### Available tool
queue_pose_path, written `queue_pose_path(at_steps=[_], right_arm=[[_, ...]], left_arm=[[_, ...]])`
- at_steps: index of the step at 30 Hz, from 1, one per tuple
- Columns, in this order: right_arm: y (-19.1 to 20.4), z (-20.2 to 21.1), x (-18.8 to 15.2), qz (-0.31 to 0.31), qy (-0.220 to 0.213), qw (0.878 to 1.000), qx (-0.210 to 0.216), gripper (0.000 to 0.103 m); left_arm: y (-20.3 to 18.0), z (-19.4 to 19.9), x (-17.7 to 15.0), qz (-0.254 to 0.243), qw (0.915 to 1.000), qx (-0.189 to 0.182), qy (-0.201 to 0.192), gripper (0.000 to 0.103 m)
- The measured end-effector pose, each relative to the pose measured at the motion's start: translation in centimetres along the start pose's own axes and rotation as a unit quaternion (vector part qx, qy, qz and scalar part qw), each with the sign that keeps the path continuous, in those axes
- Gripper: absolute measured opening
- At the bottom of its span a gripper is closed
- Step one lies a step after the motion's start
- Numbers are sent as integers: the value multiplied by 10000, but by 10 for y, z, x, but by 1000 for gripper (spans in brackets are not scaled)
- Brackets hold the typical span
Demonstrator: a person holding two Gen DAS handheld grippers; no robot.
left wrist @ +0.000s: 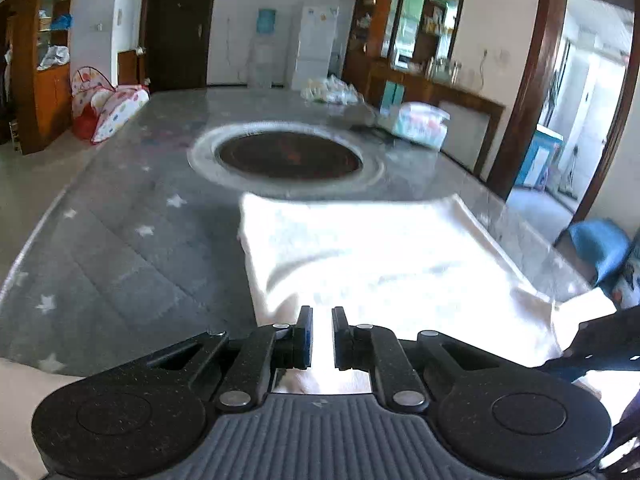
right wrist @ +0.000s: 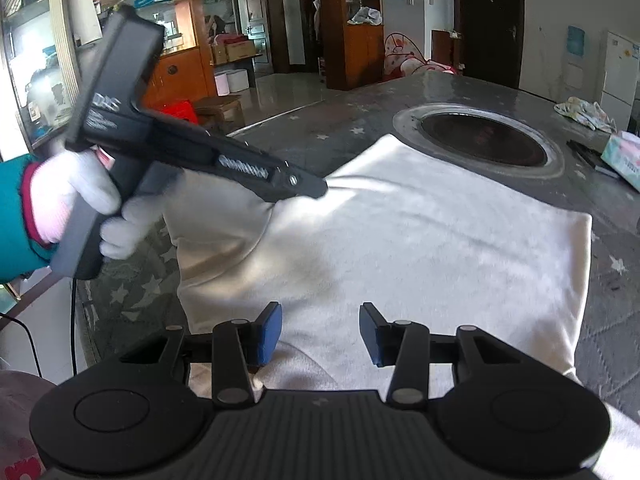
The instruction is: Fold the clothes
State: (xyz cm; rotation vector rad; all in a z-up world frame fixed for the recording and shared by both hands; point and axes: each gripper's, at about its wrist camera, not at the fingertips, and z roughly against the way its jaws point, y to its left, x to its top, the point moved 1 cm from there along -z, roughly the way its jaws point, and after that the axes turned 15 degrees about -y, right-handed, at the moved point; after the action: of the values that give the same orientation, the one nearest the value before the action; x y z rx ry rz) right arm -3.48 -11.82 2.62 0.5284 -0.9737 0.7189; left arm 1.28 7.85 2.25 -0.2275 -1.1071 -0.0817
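A white garment lies spread on the grey star-patterned table, in front of the round recess. My left gripper has its jaws nearly together, and white cloth runs between them at the garment's near edge. In the right wrist view a white-gloved hand holds that left gripper, with its tip on the garment's raised left side. My right gripper hovers open over the near part of the garment, nothing between its blue pads. Part of it shows dark at the left view's right edge.
A round dark recess with a metal rim sits mid-table. Beyond it lie a pack of tissues and a crumpled bag. A blue stool stands off the table's right side.
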Motion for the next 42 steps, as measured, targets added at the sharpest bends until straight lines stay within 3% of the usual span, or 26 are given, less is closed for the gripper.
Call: queue_pose_path(at_steps=[4,11,16,21,28,34,42], right_arm=[[-5,2,-1,-19,-16,10000,-11,43],[-15,4,0,-88,-78,9999,-71,47],[-24,4,2,-187,-154,9996,-171,49],[-29,3,-2,-234,-116,9995,-203,49],[-36,5,-6,-303,-93,9991,-291,50],[-38,12,-10,-366,-88,9985,-407,50],[-42,20,-15,-450,-81,9974,-560,51]], left_arm=[[12,-3,-11,2,9997,108,213,9],[23,1,4,171,9995,116,224,10],[18,-26,19,229,9995,61,189,10],[23,-53,18,160,9990,316,274,10],[36,-59,24,225,9984,477,205,10],[22,-66,23,-206,9982,531,162,11],[11,-34,30,-161,9993,324,137,18]])
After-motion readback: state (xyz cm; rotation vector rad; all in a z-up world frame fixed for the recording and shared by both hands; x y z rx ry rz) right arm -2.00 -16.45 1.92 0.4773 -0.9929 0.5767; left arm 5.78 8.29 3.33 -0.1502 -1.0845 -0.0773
